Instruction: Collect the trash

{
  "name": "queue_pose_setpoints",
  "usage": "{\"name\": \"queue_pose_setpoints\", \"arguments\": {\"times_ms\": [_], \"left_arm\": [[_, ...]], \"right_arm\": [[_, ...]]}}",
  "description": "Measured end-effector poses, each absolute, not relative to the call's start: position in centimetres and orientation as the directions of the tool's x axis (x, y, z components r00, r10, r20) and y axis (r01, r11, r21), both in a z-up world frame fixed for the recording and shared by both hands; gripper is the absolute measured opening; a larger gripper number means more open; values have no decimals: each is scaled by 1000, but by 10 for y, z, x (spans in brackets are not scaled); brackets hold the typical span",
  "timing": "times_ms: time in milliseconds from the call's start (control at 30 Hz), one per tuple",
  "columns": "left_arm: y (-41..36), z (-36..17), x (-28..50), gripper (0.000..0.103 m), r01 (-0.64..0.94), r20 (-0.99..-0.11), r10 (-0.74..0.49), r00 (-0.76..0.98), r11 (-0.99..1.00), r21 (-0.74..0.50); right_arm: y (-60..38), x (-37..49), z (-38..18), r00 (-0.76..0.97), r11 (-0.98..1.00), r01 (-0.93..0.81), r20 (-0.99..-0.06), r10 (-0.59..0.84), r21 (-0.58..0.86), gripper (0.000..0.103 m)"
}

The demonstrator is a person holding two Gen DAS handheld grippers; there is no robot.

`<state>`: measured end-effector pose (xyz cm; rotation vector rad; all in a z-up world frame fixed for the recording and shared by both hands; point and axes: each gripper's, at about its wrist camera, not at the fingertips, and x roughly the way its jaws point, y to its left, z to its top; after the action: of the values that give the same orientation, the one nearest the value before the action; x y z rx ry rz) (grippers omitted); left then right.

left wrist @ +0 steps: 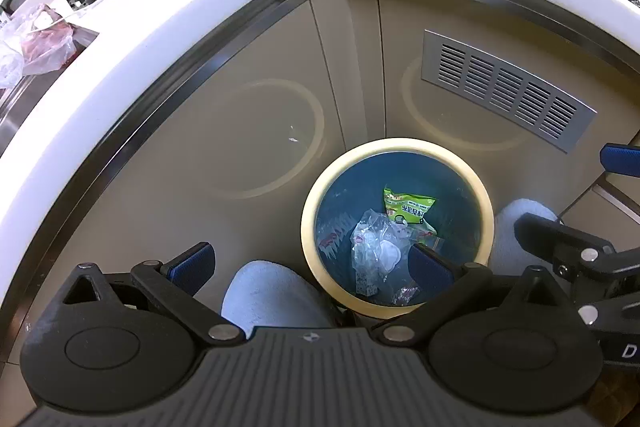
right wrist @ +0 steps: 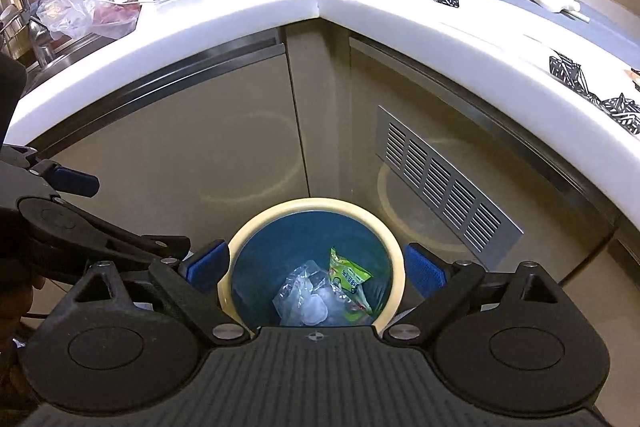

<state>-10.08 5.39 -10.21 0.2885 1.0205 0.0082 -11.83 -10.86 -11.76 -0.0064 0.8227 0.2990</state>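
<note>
While both grippers are hanging wide open and empty, the trash is lying in the bin.
The left gripper (left wrist: 312, 263) and right gripper (right wrist: 316, 267) are hovering over the blue wastebasket (right wrist: 316, 205); a green snack wrapper (right wrist: 347, 273) and clear plastic (right wrist: 304, 293) are resting inside, below the white countertop (right wrist: 224, 27).
</note>
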Motion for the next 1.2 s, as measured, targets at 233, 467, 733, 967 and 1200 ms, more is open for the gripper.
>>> {"name": "queue_pose_setpoints", "arguments": {"times_ms": [233,467,733,967,1200], "left_arm": [[55,-106,-99,103,119,-846,153,511,962,246],[58,-115,-94,103,126,-880,131,456,970,210],[59,-130,-86,103,131,-907,154,391,967,220],[62,-139,-81,103,129,-918,158,364,967,218],[65,-141,-77,103,95,-915,174,364,970,223]], "right_arm": [[-107,-117,-119,635,957,-268,-728,260,109,95],[-108,-116,-121,633,958,-267,-730,258,107,95],[-109,-110,-128,611,958,-258,-748,260,122,95],[-107,-105,-133,596,956,-266,-759,263,123,96],[-105,-101,-134,588,954,-273,-764,267,124,96]]}}
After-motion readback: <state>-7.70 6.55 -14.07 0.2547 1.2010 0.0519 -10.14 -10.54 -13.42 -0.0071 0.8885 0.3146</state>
